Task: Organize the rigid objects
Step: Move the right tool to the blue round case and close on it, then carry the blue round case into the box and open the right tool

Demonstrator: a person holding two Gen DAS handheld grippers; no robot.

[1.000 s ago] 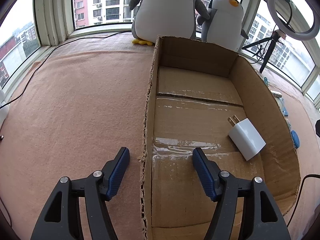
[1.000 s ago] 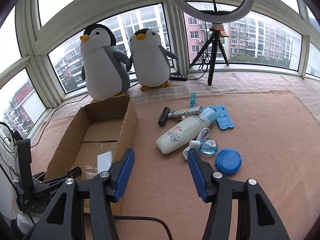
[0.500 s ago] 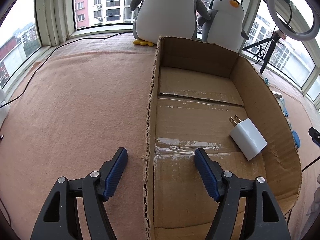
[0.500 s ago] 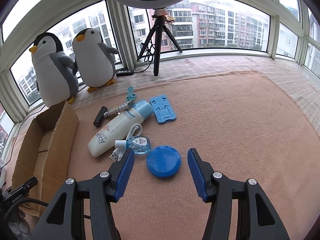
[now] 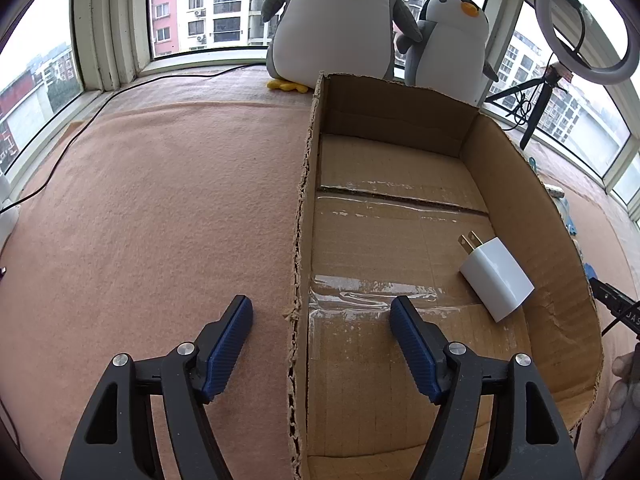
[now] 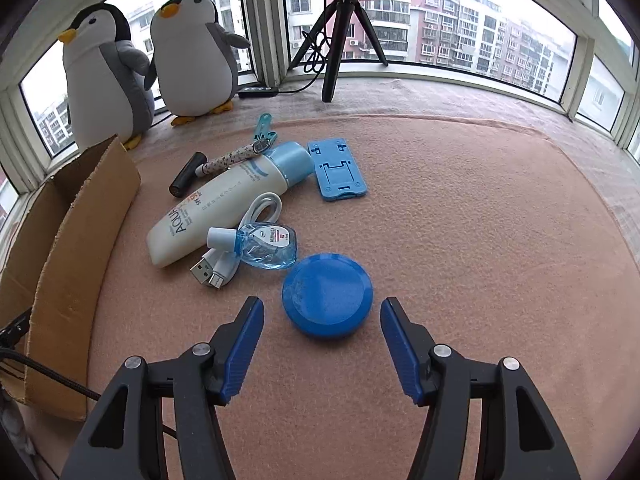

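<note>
Two grippers are in play, both spread wide and holding nothing. The right gripper (image 6: pixel 322 344) hangs low over the pink felt-covered bench (image 6: pixel 460 220), and the round blue case (image 6: pixel 327 295) lies flat just ahead of its fingertips, centred in the gap between them without touching either. The case is a smooth, matte plastic disc with a rounded rim and a slightly raised lid. Just beyond it sits a cluster: a clear blue eye-drop bottle (image 6: pixel 266 245) with a white cap, resting on a looped white USB cable (image 6: pixel 224 264), and a white sunscreen bottle (image 6: pixel 216 216) with a pale blue cap lying on its side. Farther back lie a flat blue phone stand (image 6: pixel 338 170), a spotted pen (image 6: pixel 234 156), a black cylinder (image 6: pixel 187 174) and a teal clip (image 6: pixel 262 128).

The left gripper (image 5: pixel 321 314) straddles the ragged left wall of the open cardboard box (image 5: pixel 304 208), one ribbed blue finger outside over the felt, the other inside. On the taped box floor a glossy white wall charger (image 5: pixel 498 278) lies to the right of that inner finger, prongs pointing away, near the right wall. Two plush penguins (image 6: pixel 152 64) stand by the window.
</note>
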